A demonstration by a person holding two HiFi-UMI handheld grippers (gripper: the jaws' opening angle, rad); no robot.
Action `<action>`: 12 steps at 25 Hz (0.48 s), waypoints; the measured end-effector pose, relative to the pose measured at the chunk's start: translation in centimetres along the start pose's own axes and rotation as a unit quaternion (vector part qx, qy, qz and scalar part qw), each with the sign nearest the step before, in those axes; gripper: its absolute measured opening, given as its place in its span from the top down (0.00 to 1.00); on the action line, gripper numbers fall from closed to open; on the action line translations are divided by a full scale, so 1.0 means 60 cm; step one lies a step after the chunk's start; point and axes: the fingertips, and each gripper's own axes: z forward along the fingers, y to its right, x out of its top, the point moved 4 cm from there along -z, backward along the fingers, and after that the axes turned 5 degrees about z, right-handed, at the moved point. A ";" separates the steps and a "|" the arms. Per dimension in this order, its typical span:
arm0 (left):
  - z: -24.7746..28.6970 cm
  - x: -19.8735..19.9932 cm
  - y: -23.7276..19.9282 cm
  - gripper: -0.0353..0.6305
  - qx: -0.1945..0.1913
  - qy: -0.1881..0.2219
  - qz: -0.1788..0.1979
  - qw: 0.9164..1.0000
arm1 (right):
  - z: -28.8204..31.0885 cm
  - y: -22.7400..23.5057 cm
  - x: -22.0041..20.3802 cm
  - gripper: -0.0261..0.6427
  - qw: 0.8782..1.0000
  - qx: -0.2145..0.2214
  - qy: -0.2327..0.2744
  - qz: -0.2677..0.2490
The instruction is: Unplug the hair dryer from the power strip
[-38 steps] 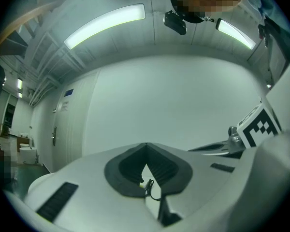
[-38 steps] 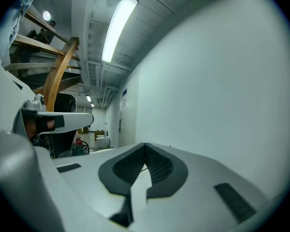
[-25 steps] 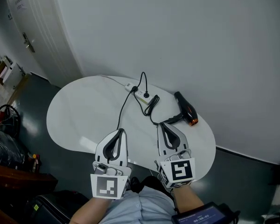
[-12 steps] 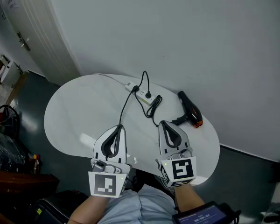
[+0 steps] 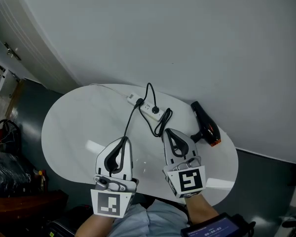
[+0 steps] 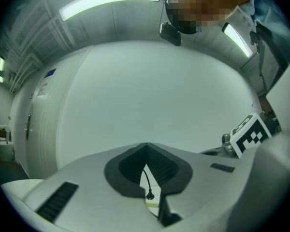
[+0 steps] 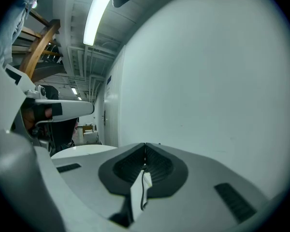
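A white power strip lies at the back of the white oval table. The black hair dryer with its orange nozzle rests to its right. The dryer's cord loops to a black plug seated in the strip. A second black cord leaves the strip's far end and runs toward me. My left gripper and right gripper hover side by side over the near half of the table, both shut and empty. Below the left gripper's closed tips the plug shows. The right gripper points at the strip.
A pale wall rises right behind the table. A door stands at the far left, with dark clutter on the floor beside the table. A tablet-like device sits at my lower right.
Both grippers have moved forward and slightly down over the table toward the power strip. They stay shut. The strip, cords and dryer have not moved.
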 end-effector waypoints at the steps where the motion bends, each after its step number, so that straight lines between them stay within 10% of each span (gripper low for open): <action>1: 0.013 -0.007 -0.006 0.95 -0.002 -0.004 0.000 1.000 | 0.014 0.006 -0.008 0.96 1.000 -0.001 -0.008 0.002; 12: 0.121 -0.090 -0.064 0.95 -0.003 -0.054 -0.016 0.998 | 0.147 0.053 -0.113 0.96 0.998 0.005 -0.061 0.020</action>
